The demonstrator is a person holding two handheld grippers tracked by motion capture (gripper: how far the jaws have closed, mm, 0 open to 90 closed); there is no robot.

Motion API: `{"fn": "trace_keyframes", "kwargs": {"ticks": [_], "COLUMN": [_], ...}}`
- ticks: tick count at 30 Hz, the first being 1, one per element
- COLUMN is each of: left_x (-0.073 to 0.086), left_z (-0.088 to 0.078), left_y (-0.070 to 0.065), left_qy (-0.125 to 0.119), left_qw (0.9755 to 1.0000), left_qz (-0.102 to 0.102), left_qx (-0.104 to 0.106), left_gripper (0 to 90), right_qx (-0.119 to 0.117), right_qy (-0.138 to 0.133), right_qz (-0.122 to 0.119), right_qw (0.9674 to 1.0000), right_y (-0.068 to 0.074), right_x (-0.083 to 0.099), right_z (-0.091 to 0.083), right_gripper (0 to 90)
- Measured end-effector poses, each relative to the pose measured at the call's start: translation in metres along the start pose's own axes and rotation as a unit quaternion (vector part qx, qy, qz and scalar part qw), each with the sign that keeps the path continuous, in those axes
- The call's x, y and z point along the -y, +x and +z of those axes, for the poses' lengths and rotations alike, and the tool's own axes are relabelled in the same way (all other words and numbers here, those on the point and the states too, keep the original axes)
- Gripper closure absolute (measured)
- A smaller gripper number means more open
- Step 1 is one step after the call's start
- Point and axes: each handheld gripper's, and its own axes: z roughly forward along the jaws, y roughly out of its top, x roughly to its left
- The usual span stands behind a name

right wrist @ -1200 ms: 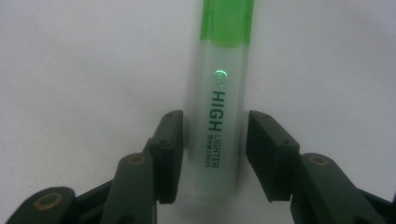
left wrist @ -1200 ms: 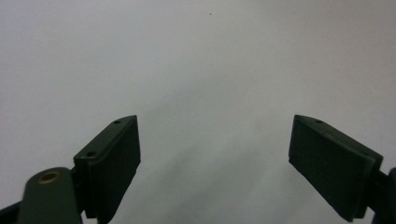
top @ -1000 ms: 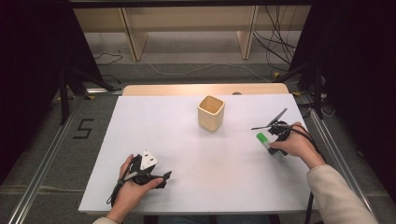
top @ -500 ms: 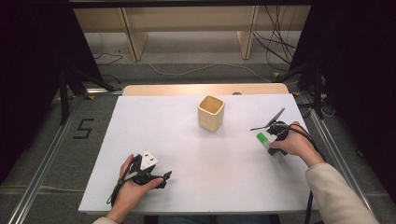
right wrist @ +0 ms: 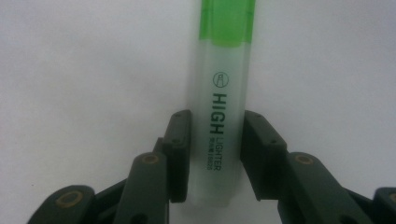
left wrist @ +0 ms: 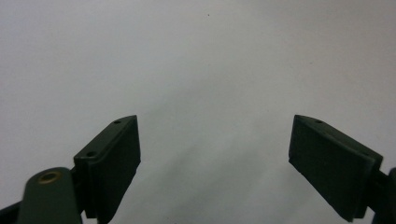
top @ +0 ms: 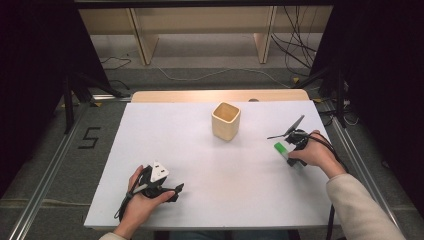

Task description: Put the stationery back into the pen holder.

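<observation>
Item 1. Right gripper (top: pixel 289 152), held in the person's right hand (top: pixel 314 154) at the right side of the white table (top: pixel 210 165). The forearm in a pale sleeve (top: pixel 357 210) came in from the lower right corner of the high view, the hand resting low on the table top with its knuckles uppermost. In the right gripper view (right wrist: pixel 215 154) the two black jaws stood on either side of the highlighter, the pads lying against its barrel near the butt end; the jaws had just been closing, with the pen between them.

Item 2. Highlighter (right wrist: pixel 222 93), clear barrel with black lettering and a green cap end. It lay flat on the table, pointing away from the right gripper along its jaws. In the high view its green end (top: pixel 281 148) showed just left of the right hand, well to the right of the cup.

Item 3. Left gripper (top: pixel 176 189), held in the left hand (top: pixel 142 200) near the table's front edge, left of centre, wrist low. In the left gripper view (left wrist: pixel 215 158) its jaws stood wide apart over bare table, nothing between them.

Item 4. Wooden cup (top: pixel 226 121), square-mouthed, upright at the middle of the table toward the far edge, apart from both hands.
</observation>
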Motion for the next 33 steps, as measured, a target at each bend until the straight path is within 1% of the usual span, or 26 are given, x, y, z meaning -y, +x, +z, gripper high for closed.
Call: {"fn": "trace_keyframes", "kwargs": {"ticks": [2, 4, 13, 18, 22, 27, 29, 30, 31, 33], "left_x": [0.000, 0.000, 0.000, 0.000, 0.000, 0.000, 0.000, 0.000, 0.000, 0.000], "left_z": [0.000, 0.000, 0.000, 0.000, 0.000, 0.000, 0.000, 0.000, 0.000, 0.000], "left_y": [0.000, 0.000, 0.000, 0.000, 0.000, 0.000, 0.000, 0.000, 0.000, 0.000], "left_qy": [-0.002, 0.000, 0.000, 0.000, 0.000, -0.001, -0.002, 0.000, -0.002, -0.002], "left_qw": [1.0000, 1.0000, 1.0000, 1.0000, 1.0000, 1.0000, 1.0000, 1.0000, 1.0000, 1.0000], "left_qz": [-0.002, 0.000, 0.001, 0.001, 0.001, 0.000, -0.001, 0.001, -0.002, -0.001], "left_qx": [0.000, 0.000, 0.000, 0.000, 0.001, 0.001, -0.001, -0.001, -0.001, -0.001], "left_gripper": [16.5, 16.6, 16.5, 16.5, 16.5, 16.6, 16.5, 16.5, 16.5, 16.5], "right_qx": [0.001, -0.002, 0.001, -0.002, 0.000, -0.008, -0.005, -0.009, -0.012, -0.012], "right_qy": [0.000, 0.001, 0.001, 0.000, -0.011, -0.023, -0.030, -0.037, -0.041, -0.044], "right_qz": [0.002, 0.008, 0.013, 0.018, 0.016, 0.021, 0.019, 0.023, 0.021, 0.024], "right_qw": [1.0000, 1.0000, 0.9999, 0.9998, 0.9998, 0.9995, 0.9994, 0.9990, 0.9989, 0.9987], "right_y": [0.000, 0.000, -0.001, -0.001, -0.001, 0.000, 0.000, 0.001, 0.001, 0.002], "right_x": [0.000, 0.000, 0.000, 0.001, 0.002, 0.002, 0.003, 0.003, 0.003, 0.003], "right_z": [0.000, 0.000, 0.000, -0.002, -0.003, -0.006, -0.007, -0.009, -0.009, -0.010], "right_gripper": [65.4, 65.6, 65.9, 66.0, 66.1, 66.1, 66.1, 66.1, 66.2, 66.1]}}
